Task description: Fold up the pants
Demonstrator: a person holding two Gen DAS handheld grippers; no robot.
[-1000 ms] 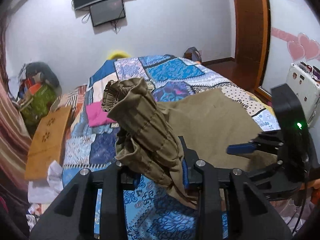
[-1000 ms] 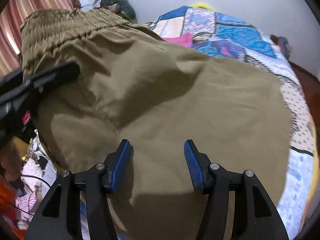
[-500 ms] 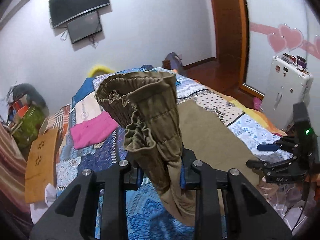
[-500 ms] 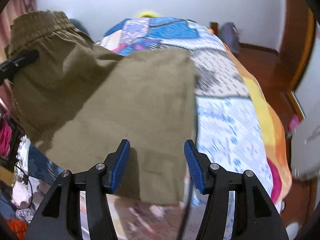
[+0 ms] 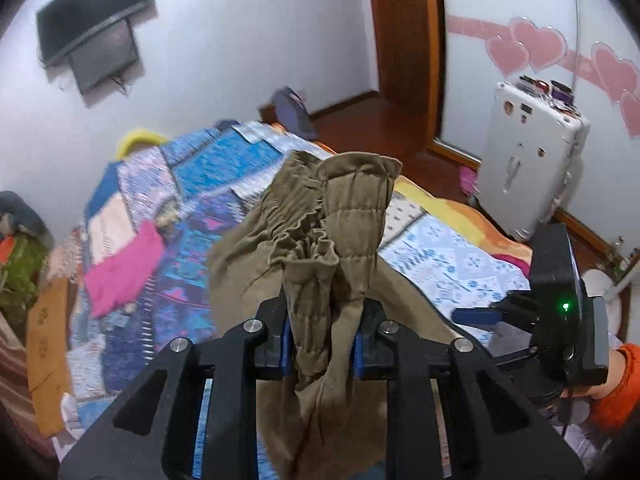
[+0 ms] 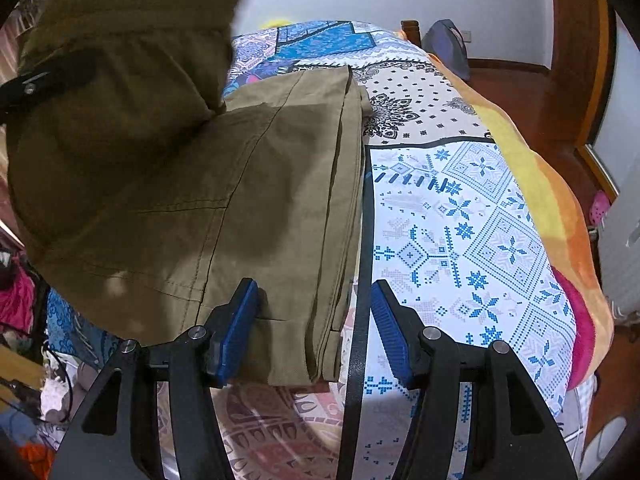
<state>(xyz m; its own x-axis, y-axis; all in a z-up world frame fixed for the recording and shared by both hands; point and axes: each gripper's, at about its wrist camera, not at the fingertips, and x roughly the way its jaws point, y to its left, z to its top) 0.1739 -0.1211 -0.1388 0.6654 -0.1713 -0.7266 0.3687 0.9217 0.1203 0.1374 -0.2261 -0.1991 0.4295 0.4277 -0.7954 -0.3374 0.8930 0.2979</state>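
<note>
we've got the left gripper (image 5: 322, 346) pinching the gathered elastic waistband of the pants (image 5: 336, 240), its jaws closing in tighter on the bunched olive cloth, which sticks up above the blue pads and also hangs down below them. from the left wrist view the rest of the pants trails away under that bunch toward the bed (image 5: 192, 208).

the right gripper (image 6: 314, 334) has its jaws spread apart with nothing pressed between the pads. it's hovering over the near end of the pants (image 6: 248, 184), where the legs lie flat and stacked on the bed (image 6: 472, 220), and the long edge of those legs runs right between the 2 blue pads. there's also a thin dark strap (image 6: 360, 280) running up through that gap, just beside the pants' edge. can't tell what it belongs to.

in the right wrist view the waistband end is lifted up on the left side, with a dark finger of the left gripper (image 6: 52, 78) showing against the cloth. so the pants are half on the bed, half in the air.

other stuff around: a pink cloth (image 5: 124, 264) lying on the patchwork bedspread (image 5: 224, 168) further back, a tv (image 5: 94, 12) on the wall, a white case (image 5: 532, 160) standing by the heart-stickered wall, and an orange sleeve (image 5: 616, 392) behind the right gripper (image 5: 476, 316).
</note>
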